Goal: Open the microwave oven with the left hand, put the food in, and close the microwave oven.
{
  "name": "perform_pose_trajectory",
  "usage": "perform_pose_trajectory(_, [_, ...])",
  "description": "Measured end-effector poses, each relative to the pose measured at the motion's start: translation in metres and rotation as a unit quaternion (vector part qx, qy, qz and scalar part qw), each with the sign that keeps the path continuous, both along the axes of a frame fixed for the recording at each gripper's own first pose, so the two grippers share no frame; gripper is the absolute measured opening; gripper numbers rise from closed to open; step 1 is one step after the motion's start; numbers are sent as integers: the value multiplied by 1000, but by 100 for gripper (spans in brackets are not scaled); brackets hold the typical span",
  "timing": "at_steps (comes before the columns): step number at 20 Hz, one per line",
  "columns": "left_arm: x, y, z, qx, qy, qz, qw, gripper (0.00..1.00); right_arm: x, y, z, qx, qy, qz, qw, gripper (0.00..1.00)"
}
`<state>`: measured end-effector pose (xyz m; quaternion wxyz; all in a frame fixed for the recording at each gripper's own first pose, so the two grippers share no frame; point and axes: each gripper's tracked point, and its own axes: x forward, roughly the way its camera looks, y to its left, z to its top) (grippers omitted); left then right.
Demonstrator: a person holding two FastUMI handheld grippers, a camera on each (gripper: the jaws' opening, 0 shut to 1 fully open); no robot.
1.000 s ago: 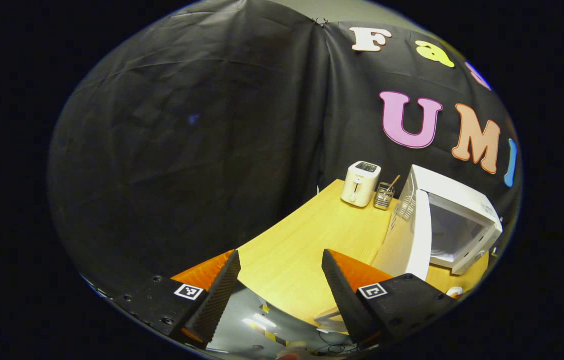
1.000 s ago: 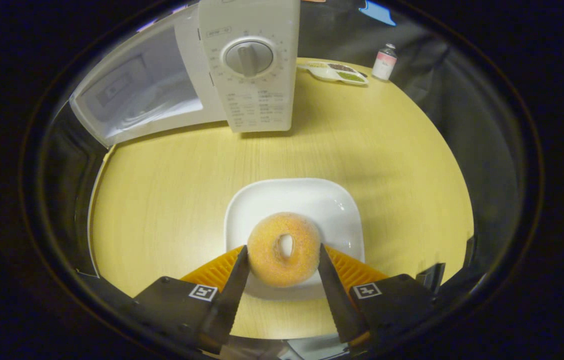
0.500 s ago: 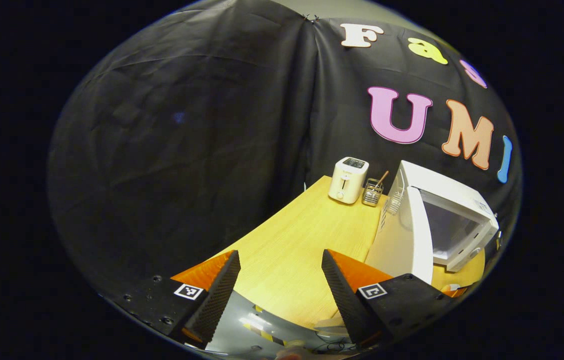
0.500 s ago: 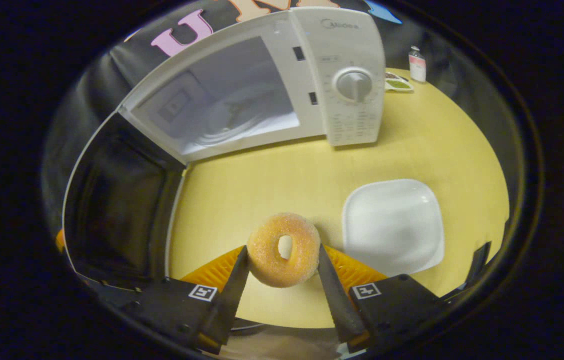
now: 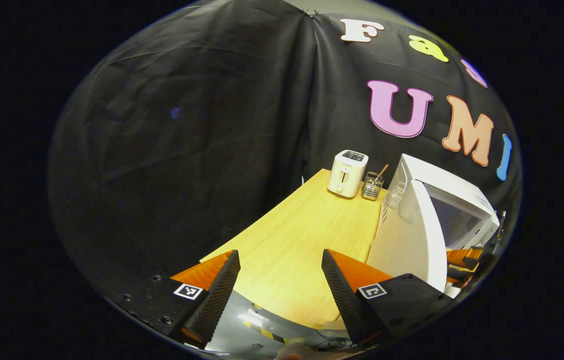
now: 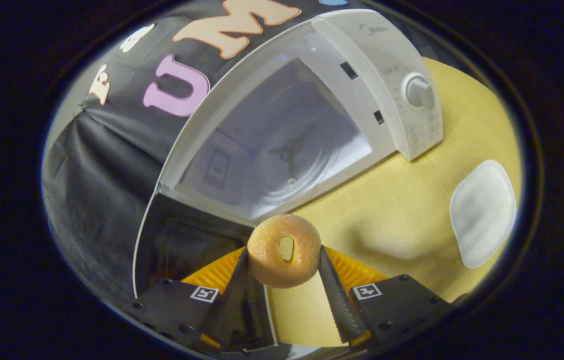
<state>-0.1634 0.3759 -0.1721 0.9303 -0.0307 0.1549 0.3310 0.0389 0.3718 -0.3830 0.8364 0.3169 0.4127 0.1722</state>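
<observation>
The right hand-held gripper (image 6: 284, 280) pinched the donut (image 6: 285, 250) between both fingers, above the desk (image 6: 402, 220) and just before the open microwave oven (image 6: 312, 115). The left hand-held gripper (image 5: 279, 280) was spread and held nothing. Farther right lay a white plate (image 6: 482, 212); a toaster (image 5: 347, 173) stood far.

"Midea" on the microwave (image 6: 362, 65)
</observation>
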Motion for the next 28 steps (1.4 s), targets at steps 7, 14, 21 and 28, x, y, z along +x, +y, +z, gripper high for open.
perform_pose_trajectory(7, [-5, 9, -6, 0, 12, 2, 1000, 96, 70, 26, 2, 47, -19, -104, 993, 75])
perform_pose_trajectory(14, [-4, 10, -11, -3, 24, -5, 1000, 97, 123, 34, -5, 30, -43, -166, 985, 75])
perform_pose_trajectory(21, [-3, 11, -12, 0, 32, -8, 999, 97, 143, 29, -9, 5, -65, -202, 977, 74])
perform_pose_trajectory(28, [-4, 10, -15, -3, 32, -14, 999, 97, 129, 26, 2, -1, -75, -188, 979, 90])
